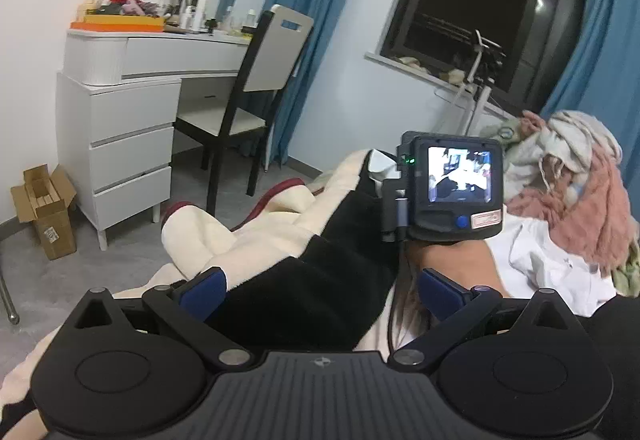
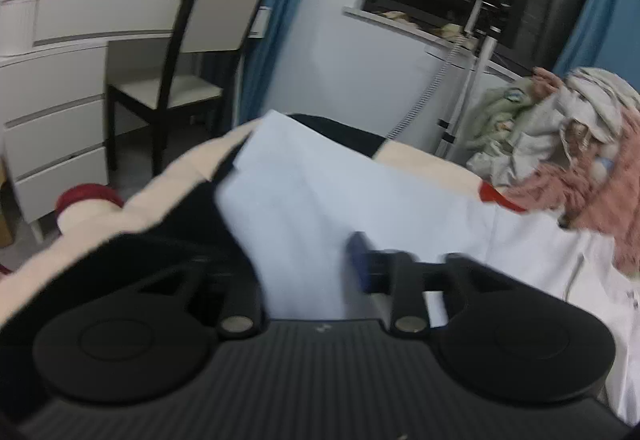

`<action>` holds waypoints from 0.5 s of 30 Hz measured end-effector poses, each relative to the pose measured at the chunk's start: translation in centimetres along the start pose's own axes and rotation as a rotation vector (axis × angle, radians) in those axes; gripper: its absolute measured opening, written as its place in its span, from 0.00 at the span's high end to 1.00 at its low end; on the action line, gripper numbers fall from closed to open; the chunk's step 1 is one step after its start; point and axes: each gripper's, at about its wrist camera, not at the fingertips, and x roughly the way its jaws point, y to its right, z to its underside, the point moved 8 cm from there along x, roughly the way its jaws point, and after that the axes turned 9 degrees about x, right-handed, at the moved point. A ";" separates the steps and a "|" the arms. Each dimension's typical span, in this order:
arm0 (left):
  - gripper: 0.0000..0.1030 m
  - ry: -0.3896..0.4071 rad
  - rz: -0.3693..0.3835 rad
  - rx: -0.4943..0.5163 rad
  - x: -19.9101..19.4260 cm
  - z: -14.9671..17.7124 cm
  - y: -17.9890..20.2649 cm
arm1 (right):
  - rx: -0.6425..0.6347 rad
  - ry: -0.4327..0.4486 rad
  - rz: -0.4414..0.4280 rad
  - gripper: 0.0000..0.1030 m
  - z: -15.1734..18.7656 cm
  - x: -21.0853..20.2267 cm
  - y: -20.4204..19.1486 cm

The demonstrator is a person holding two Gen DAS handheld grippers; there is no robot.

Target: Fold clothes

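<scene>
R gripper (image 2: pixel 356 260) clamped on pale blue cloth (image 2: pixel 304 200); L gripper (image 1: pixel 320 292) jaws wide, astride black garment (image 1: pixel 316 280), not gripping.

Each gripper is matte black, with a ribbed dark-grey centre plate bearing a small round emblem, two round disc housings, silver pivot pins and blue finger pads. The left gripper (image 1: pixel 320 292) shows both pads; the right gripper (image 2: pixel 352 260) shows one. In the left view, the right unit carries a lit screen, green light, blue button, label and cable.
</scene>
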 end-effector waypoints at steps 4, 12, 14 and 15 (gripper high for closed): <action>0.00 0.057 0.008 0.011 -1.2 -0.6 0.4 | 0.028 0.110 -0.009 0.95 -2.9 -2.9 2.1; 0.00 0.139 0.085 0.096 -5.4 -1.0 3.5 | 0.253 0.271 0.064 0.95 -6.6 -11.0 15.9; 0.00 0.141 0.120 0.124 -6.4 -0.8 4.9 | 0.324 0.294 0.098 0.95 -5.7 -12.4 20.4; 0.00 0.144 0.148 0.137 -6.9 -0.5 5.7 | 0.365 0.304 0.117 0.95 -5.1 -13.0 22.8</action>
